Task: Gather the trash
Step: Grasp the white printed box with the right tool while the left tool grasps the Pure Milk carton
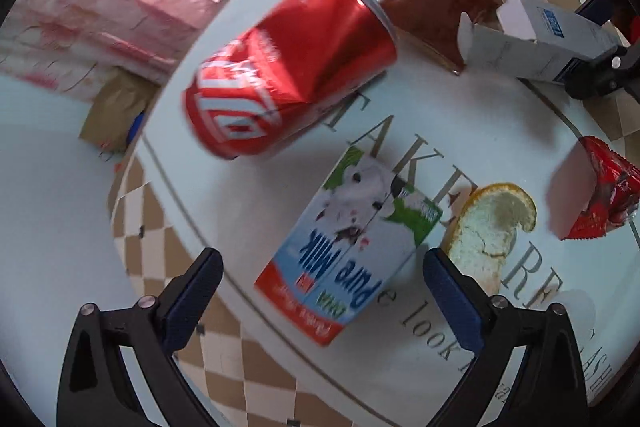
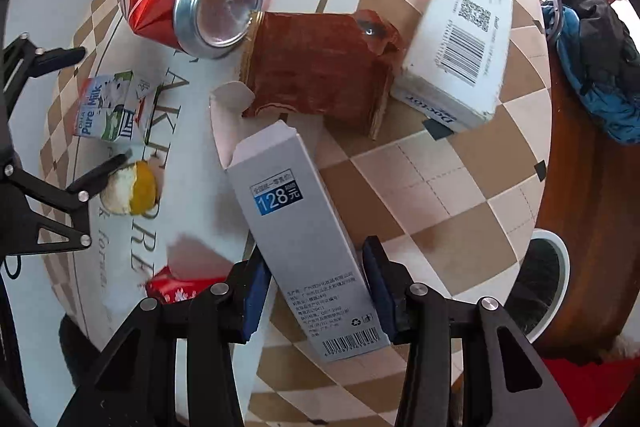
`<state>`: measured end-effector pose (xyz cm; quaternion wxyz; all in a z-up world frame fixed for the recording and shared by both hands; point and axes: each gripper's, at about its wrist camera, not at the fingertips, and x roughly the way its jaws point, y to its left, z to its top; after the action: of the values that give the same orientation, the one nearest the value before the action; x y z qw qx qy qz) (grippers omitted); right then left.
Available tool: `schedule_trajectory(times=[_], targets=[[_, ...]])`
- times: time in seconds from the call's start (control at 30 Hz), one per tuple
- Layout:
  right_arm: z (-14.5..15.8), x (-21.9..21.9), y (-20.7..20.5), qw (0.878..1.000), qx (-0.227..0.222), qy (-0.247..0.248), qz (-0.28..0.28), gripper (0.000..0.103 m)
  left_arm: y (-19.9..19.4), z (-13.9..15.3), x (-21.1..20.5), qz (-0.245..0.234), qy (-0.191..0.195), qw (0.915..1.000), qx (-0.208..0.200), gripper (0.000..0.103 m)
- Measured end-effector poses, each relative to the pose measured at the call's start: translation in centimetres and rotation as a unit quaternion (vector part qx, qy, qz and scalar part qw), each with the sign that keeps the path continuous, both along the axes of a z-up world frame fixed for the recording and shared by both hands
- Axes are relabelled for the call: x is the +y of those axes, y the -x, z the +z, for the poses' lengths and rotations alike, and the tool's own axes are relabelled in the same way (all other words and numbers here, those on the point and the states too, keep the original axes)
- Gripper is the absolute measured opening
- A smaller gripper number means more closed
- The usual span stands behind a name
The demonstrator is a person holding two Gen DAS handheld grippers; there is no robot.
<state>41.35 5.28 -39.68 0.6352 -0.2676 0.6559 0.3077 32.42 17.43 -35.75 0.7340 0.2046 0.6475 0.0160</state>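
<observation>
Right gripper [image 2: 316, 291]: you are clamping its blue pads on the tall grey cardboard carton with the open flap [image 2: 296, 211], low end between the jaws, over the checkered tablecloth [image 2: 440, 187]. Left gripper [image 1: 320, 291]: you are holding it spread wide, empty, around the small blue-and-white milk carton [image 1: 348, 239], not touching. Step judged: first pickups. Next: lift the grey carton clear; close left on the milk carton. Dented red drink can [image 1: 288, 75] and orange peel [image 1: 492, 223] are waiting nearby.

Checkered tablecloth [image 2: 440, 187]; blue-black backpack [image 2: 592, 67] beside table.
</observation>
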Motion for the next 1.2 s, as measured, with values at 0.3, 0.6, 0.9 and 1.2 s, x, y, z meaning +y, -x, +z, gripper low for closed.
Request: schedule_trajectory(times=[0.3, 0.6, 0.9, 1.2], targets=[[0.4, 0.4, 3.4, 0.999, -0.005, -0.018, -0.042, 0.045, 0.9, 1.3, 1.1, 0.101, 0.079, 0.9912, -0.032, 0.063], [0.4, 1.4, 6.2, 1.000, -0.014, -0.014, -0.019, 0.063, 4.1, 1.1, 2.5, 0.210, 0.099, 0.9718, -0.045, 0.062], [2.9, 1.7, 7.8, 0.997, -0.063, -0.013, -0.035, 0.036, 4.3, 1.8, 1.9, 0.222, 0.084, 0.9697, -0.058, 0.058], [8.7, -3.0, 9.5, 0.987, -0.095, -0.106, -0.078, 0.036, 8.4, 8.5, 0.8, 0.322, 0.082, 0.9307, -0.152, 0.057]])
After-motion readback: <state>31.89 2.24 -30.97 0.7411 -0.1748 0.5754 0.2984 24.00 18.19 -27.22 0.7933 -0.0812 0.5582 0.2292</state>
